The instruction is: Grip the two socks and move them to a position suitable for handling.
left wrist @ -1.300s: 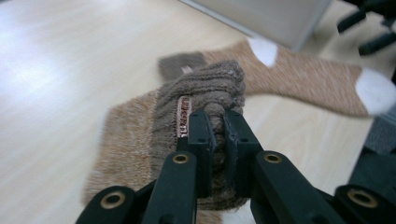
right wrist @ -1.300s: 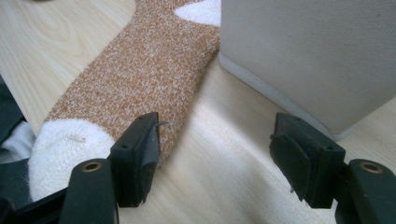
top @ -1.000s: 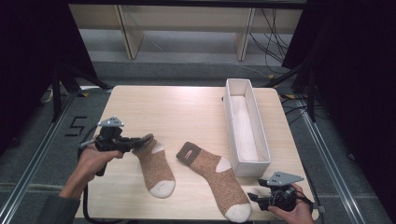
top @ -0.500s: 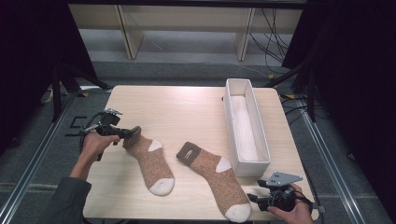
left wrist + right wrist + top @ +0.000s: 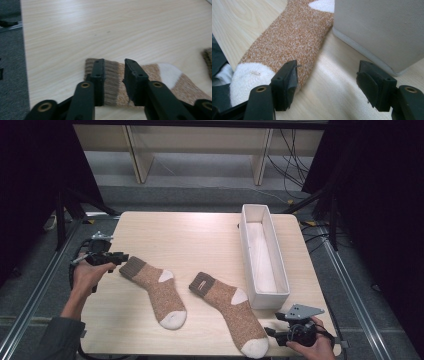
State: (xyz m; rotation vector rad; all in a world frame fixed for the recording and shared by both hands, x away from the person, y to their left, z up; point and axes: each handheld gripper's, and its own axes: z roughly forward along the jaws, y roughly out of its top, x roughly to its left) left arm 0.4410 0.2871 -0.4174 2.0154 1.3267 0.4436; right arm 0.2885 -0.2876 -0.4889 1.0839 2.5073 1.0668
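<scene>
Two socks (image 5: 159, 287) on table; left tool (image 5: 121, 256) opening over cuff.

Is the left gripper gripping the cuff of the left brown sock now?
Apart. In the left gripper view the left gripper has jaws open, just opening; the brown knit sock's cuff lies between them, unpinched.

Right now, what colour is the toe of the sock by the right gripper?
White, on a speckled brown sock; the toe shows best in the right gripper view.

- A lab-style recording booth: black curtains (image 5: 30, 195) flank a pale wooden table (image 5: 195, 240).
- Loose cables (image 5: 295, 155) trail over grey carpeted floor (image 5: 200, 175).
- Metal floor rails (image 5: 30, 295) edge the table.
</scene>
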